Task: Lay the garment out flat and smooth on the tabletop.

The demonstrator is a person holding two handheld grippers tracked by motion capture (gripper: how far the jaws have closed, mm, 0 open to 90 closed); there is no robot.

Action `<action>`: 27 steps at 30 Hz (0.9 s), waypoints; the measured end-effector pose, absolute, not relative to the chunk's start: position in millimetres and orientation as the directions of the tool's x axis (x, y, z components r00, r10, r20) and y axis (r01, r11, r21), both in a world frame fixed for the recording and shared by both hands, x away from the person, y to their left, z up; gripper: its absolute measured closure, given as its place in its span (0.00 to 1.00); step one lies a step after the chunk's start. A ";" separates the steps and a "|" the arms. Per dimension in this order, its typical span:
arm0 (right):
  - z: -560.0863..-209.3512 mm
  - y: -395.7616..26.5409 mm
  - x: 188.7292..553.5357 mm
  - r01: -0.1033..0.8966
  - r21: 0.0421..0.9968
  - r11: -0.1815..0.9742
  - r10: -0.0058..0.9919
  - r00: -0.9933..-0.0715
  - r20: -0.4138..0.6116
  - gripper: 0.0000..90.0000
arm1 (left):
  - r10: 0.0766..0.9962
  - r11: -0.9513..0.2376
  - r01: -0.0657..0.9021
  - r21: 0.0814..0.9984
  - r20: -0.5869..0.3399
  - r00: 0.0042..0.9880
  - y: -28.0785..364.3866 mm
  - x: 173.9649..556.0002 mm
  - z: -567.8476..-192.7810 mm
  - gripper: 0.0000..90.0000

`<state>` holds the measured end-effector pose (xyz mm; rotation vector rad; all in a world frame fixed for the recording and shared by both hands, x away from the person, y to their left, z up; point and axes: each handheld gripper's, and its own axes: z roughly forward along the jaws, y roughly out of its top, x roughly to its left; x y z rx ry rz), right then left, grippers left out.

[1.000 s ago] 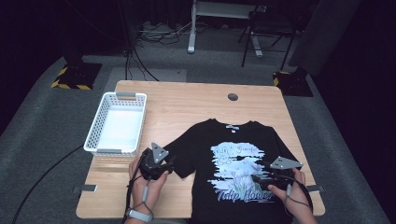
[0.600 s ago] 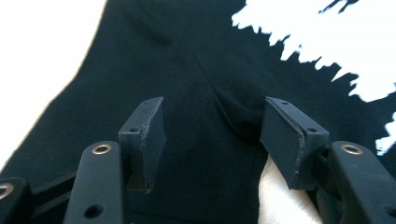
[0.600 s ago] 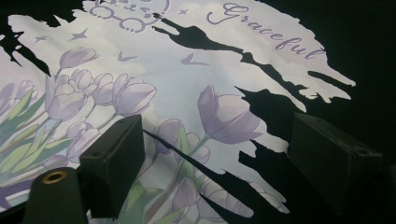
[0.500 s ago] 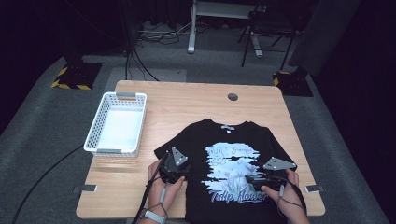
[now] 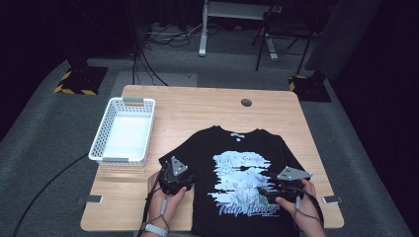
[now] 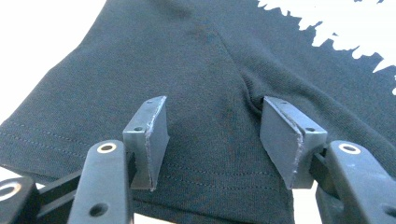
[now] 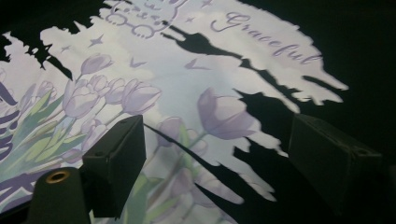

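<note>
My left gripper has come in from the surface's near-left edge onto the black T-shirt sleeve, fingers half open astride its fabric. The right gripper hovers open over the print near the front edge.

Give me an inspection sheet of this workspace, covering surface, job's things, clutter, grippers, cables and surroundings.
Surface: wooden table, round hole near the far edge.
Job's things: black T-shirt lying flat, print side up with tulips and lettering; white basket beside it, apart from the shirt.
Clutter: nothing seen.
Grippers: left gripper over the shirt's sleeve, jaws apart with cloth between them, no pinch seen; right gripper over the print, jaws wide apart, nothing held.
Cables: one trails from each gripper; floor cable left of the table; more on the floor beyond.
Surroundings: grey carpet, dark backdrop, chair and stand legs behind, striped markers.
</note>
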<state>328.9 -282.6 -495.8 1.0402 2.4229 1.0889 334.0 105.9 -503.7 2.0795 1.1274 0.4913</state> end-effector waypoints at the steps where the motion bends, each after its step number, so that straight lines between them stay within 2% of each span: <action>1: -493.1 -285.5 328.8 0.498 0.742 0.450 0.720 -0.693 0.029 0.21 | 0.835 -0.371 0.566 0.736 -0.002 0.551 106.5 334.5 -503.6 0.46; 10: -469.9 -328.0 333.6 0.515 0.757 0.402 0.784 -0.621 0.006 0.23 | 0.840 -0.364 0.570 0.737 -0.005 0.543 117.1 340.1 -503.6 0.47; 22: -472.0 -373.1 346.8 0.567 0.748 0.345 0.864 -0.502 -0.018 0.27 | 0.843 -0.361 0.573 0.736 -0.006 0.538 125.6 341.1 -503.5 0.47; 27: -479.8 -377.8 352.9 0.591 0.722 0.360 0.867 -0.498 -0.025 0.31 | 0.843 -0.361 0.573 0.736 -0.006 0.538 125.5 341.1 -503.6 0.47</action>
